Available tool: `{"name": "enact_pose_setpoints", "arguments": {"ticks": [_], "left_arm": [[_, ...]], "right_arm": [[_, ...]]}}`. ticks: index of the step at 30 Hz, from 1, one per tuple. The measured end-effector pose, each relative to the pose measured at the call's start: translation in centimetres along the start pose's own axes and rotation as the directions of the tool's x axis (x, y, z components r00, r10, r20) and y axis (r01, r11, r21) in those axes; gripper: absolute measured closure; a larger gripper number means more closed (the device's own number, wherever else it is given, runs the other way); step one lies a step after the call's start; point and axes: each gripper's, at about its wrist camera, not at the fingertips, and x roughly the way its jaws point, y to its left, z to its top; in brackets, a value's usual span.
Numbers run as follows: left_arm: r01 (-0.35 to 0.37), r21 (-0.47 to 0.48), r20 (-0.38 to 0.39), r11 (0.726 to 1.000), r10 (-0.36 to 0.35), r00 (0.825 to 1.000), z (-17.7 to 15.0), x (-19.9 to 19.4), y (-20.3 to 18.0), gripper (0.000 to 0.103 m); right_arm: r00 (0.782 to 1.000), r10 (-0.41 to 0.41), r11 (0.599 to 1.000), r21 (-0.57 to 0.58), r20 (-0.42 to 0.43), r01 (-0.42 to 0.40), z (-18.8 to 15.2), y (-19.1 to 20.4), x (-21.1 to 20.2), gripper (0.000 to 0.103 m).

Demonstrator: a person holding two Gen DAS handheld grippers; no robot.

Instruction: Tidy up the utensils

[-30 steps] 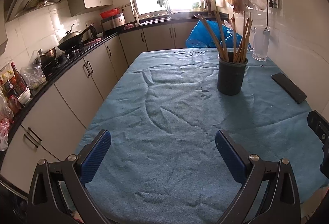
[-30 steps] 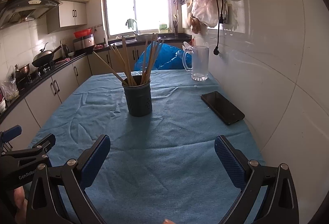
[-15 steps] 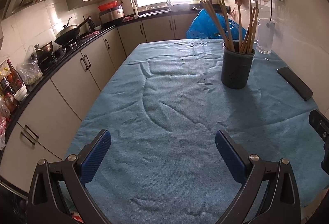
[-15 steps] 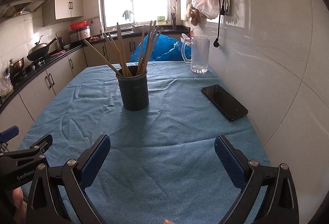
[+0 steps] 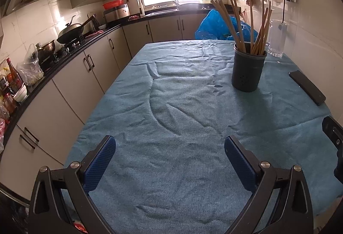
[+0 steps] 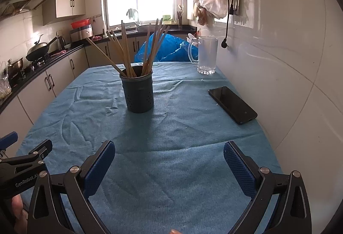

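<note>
Your tools have both moved closer to the holder (image 6: 139, 94) of chopsticks (image 6: 150, 47) on the worktop (image 5: 171, 126); left tool (image 5: 169, 161) and right tool (image 6: 168, 161) gape wide, empty

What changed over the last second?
Both grippers moved forward over the blue cloth toward the chopstick holder, which now looms larger in both views. Left gripper and right gripper stayed open and empty. Holder, chopsticks, phone and glass mug haven't moved.

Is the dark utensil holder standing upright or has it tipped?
Upright. The utensil holder sits flat on the blue tablecloth, rim level, with the chopsticks fanning out of its open top.
</note>
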Motion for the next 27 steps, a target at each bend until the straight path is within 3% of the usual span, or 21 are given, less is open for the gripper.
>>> {"name": "enact_pose_setpoints", "arguments": {"ticks": [9,27], "left_arm": [[-0.006,-0.004,0.031,1.000,0.006,1.000,-0.1,-1.2,0.1,0.002],[-0.021,0.004,0.024,1.000,0.021,0.999,0.2,-0.4,-0.1,0.002]], "right_arm": [[1.000,0.000,1.000,-0.012,0.019,0.000,-0.1,0.3,-1.2,0.000],[1.000,-0.001,1.000,-0.016,-0.014,0.001,0.0,0.2,0.4,0.000]]}}
